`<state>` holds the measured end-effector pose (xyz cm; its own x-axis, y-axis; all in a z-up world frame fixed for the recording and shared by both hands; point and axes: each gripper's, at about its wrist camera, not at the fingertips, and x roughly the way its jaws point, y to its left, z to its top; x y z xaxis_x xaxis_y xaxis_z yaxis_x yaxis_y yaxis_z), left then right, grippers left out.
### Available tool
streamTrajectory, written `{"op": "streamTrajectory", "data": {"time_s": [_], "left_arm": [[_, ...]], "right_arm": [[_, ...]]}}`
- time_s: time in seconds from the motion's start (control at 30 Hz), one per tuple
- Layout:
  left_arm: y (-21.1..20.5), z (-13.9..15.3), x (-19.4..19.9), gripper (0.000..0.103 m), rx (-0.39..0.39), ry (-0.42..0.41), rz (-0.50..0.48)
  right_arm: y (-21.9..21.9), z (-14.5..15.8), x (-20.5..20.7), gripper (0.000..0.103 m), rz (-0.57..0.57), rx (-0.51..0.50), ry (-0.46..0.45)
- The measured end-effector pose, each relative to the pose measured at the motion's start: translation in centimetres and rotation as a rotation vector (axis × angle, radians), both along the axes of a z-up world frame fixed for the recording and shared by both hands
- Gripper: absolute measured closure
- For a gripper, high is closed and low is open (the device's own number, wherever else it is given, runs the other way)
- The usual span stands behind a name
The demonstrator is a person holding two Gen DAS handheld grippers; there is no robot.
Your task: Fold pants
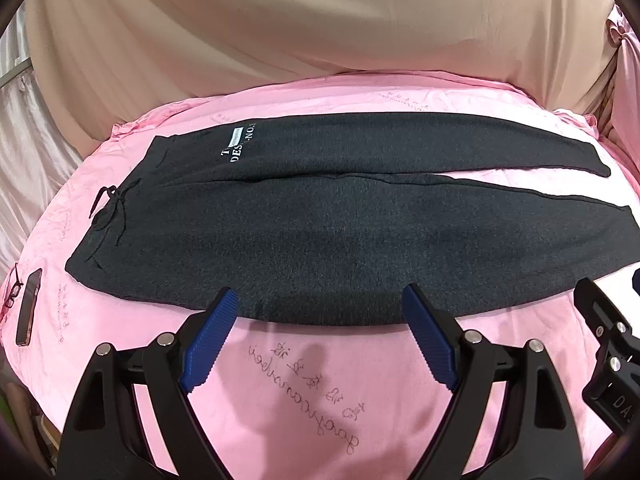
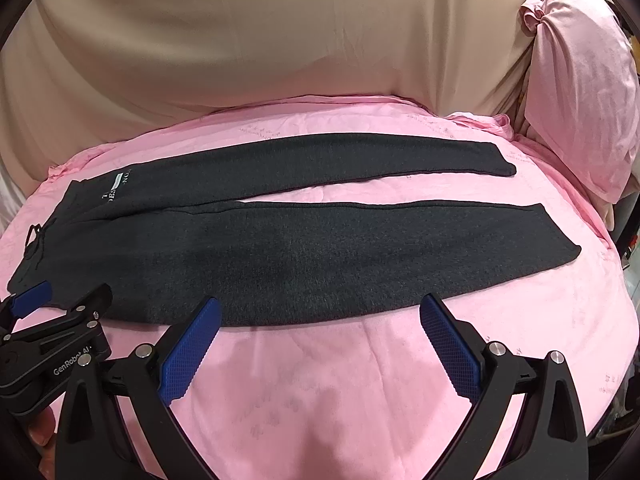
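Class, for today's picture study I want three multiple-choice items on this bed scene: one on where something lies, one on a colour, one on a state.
1. Where does the phone lie?
A. beside the waistband end of the pants
B. on the pillow
C. between the pant legs

2. What colour is the bed sheet?
A. white
B. pink
C. green

3. How are the pants lying?
A. rolled up
B. folded in half
C. spread flat, legs apart

Key: 1 A, the phone rests on the sheet near the waistband of the pants. 2 B, the bed sheet is pink. 3 C, both legs lie flat with sheet showing between them, and the left gripper and right gripper are open, holding nothing.
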<state>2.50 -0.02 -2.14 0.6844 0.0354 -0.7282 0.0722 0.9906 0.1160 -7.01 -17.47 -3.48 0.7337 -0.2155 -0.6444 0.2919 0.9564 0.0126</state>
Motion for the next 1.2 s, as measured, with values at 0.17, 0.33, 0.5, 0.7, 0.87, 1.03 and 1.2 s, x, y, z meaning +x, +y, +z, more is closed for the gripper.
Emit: {"op": "streamTrajectory", "data": {"time_s": [0.17,0.33,0.5,0.7,0.87,1.03,1.2], "left_arm": [[-0.1,-0.2,0.5,0.021,0.003,0.008,0.004],[-0.3,-0.5,1.2,0.021,0.007,0.018,0.006],[-0.5,-0.8,1.8,0.021,0.013,0.024,0.004],[-0.6,-1.0,2.3,0.021,0.016,0.031,0.006],[-0.6,-1.0,2.4,0.021,0.016,0.032,0.006],[-0.8,-1.0,2.5,0.021,0.016,0.033,0.004],[-0.6,-1.1,2.7,0.018,0.007,0.037,0.003]], "right_arm": [[-0.2,-0.2,0.5,0.005,0.002,0.003,0.008],[-0.5,-0.4,1.1,0.005,0.000,0.007,0.017],[-0.7,-0.7,1.9,0.005,0.001,0.011,0.027],[-0.7,-1.0,2.4,0.005,0.006,0.014,0.034],[-0.7,-1.0,2.3,0.005,0.007,0.014,0.034],[-0.7,-1.0,2.4,0.005,0.004,0.012,0.034],[-1.3,-1.1,2.6,0.005,0.010,0.007,0.032]]}}
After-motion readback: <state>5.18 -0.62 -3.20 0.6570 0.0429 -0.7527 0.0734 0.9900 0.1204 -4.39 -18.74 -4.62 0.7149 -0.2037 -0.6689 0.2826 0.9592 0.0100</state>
